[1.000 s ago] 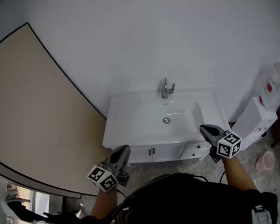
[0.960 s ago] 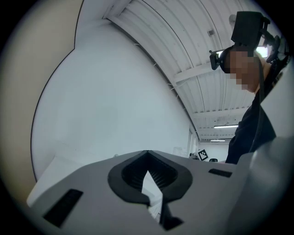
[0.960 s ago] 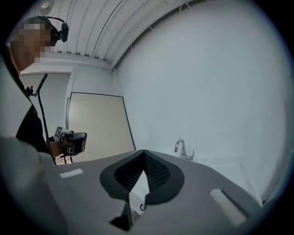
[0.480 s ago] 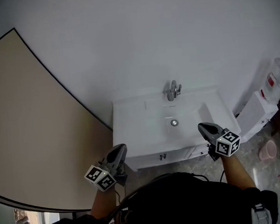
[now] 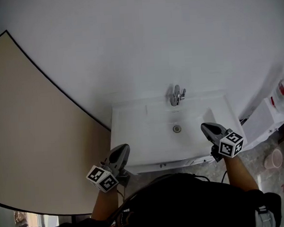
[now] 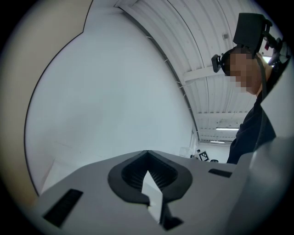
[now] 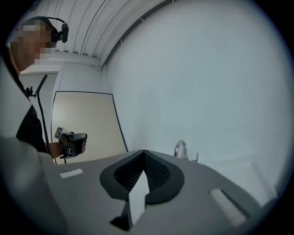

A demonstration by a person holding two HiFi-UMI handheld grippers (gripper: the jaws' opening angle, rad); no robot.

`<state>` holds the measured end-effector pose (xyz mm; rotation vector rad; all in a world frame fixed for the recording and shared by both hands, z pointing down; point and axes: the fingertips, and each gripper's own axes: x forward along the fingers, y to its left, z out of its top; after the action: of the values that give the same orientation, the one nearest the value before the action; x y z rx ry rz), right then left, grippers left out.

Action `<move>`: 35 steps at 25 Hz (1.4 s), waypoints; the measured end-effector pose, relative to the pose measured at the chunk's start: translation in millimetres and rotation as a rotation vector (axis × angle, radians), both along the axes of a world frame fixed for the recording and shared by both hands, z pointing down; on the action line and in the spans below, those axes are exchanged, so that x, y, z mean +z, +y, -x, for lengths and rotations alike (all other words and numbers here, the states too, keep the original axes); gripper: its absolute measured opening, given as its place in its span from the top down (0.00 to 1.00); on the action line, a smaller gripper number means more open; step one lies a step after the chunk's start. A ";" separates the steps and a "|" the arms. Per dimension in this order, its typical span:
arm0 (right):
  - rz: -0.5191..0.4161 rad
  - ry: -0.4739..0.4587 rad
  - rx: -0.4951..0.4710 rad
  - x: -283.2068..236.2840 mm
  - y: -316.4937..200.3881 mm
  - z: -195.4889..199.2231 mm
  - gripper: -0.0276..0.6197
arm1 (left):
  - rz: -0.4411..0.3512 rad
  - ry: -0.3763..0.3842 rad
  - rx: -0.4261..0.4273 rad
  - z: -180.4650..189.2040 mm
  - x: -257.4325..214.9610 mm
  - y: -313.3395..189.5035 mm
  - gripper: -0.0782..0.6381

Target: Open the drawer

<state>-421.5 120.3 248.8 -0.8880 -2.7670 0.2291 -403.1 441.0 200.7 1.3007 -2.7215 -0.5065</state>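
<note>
Fingers on my left gripper (image 5: 124,147) and right gripper (image 5: 204,126) are pressed together, empty, at the near edge of the white vanity (image 5: 138,135). Its drawer (image 5: 197,159) shows only as a thin strip beneath that edge, towards my right. I judge it light on runners, glossy and slippery, so I'd pinch its pull, barely visible. No writing is readable anywhere.

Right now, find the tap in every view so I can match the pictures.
Head view: the tap stands at the back of the sink, right of centre.
Left gripper view: not in it.
Right gripper view: the tap is just right of centre, above the grey jaws.
Shared landmark: the white wall shows in all three.
</note>
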 end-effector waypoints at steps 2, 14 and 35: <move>0.006 -0.002 -0.023 2.4 -17.1 17.8 0.96 | 0.006 -0.006 -0.009 8.9 1.0 -21.1 0.90; 0.037 0.005 -0.125 12.7 -105.2 103.6 0.96 | 0.036 0.001 -0.086 59.6 -3.1 -124.3 0.90; 0.002 0.044 0.033 8.0 -38.9 205.2 0.96 | 0.032 0.009 0.075 203.9 -4.6 -51.5 0.90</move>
<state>-626.6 81.4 256.8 -0.8287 -2.7431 0.2544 -607.0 389.5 196.1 1.3825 -2.6511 -0.4589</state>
